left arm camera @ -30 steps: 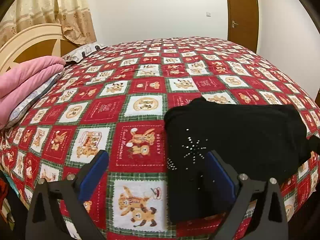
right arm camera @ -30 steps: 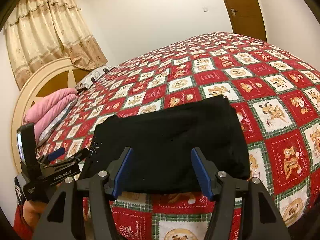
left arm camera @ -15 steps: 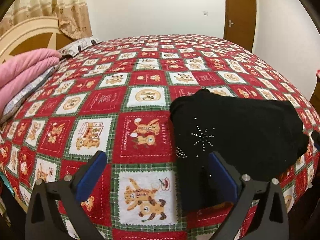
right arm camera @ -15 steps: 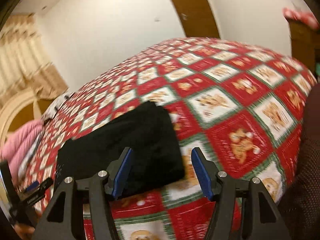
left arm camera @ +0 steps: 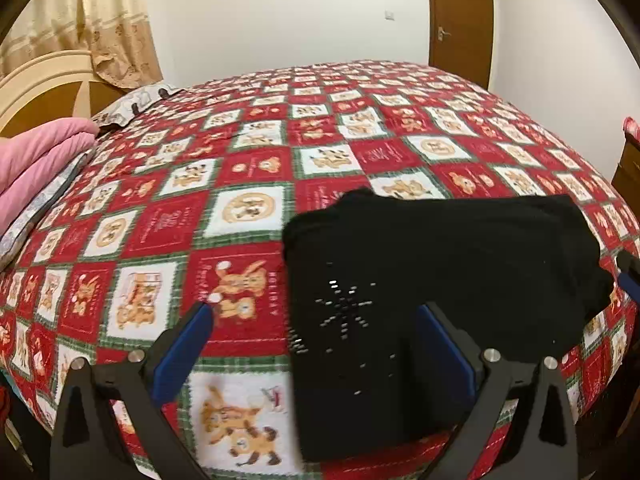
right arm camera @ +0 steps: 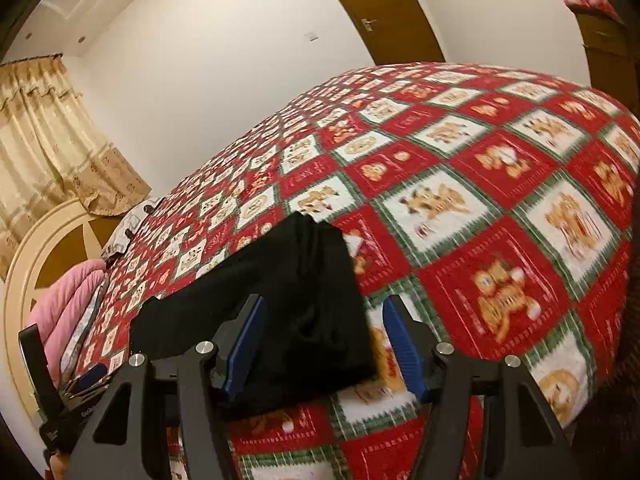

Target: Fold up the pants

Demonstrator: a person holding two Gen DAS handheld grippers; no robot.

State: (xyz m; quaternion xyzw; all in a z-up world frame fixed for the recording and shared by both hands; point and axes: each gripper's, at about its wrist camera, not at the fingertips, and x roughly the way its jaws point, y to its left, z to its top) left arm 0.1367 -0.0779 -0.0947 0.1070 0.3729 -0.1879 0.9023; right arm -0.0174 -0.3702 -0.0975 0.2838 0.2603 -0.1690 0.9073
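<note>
Black pants (left arm camera: 440,264), folded into a compact rectangle, lie flat near the front edge of the bed, on a red, white and green patchwork bedspread (left arm camera: 256,168) printed with bears. A starburst of small studs (left arm camera: 344,312) marks the left end of the fold. The left gripper (left arm camera: 316,344) hangs just above that end with jaws spread wide and nothing between the pads. The right gripper (right arm camera: 320,340) stands over the opposite end, jaws apart and gripping nothing, one blue pad over the cloth and the other over the bedspread. Pink folded bedding (left arm camera: 36,160) lies by the headboard (left arm camera: 44,80); a curtain (right arm camera: 48,132) and a brown door (left arm camera: 460,16) stand behind.
</note>
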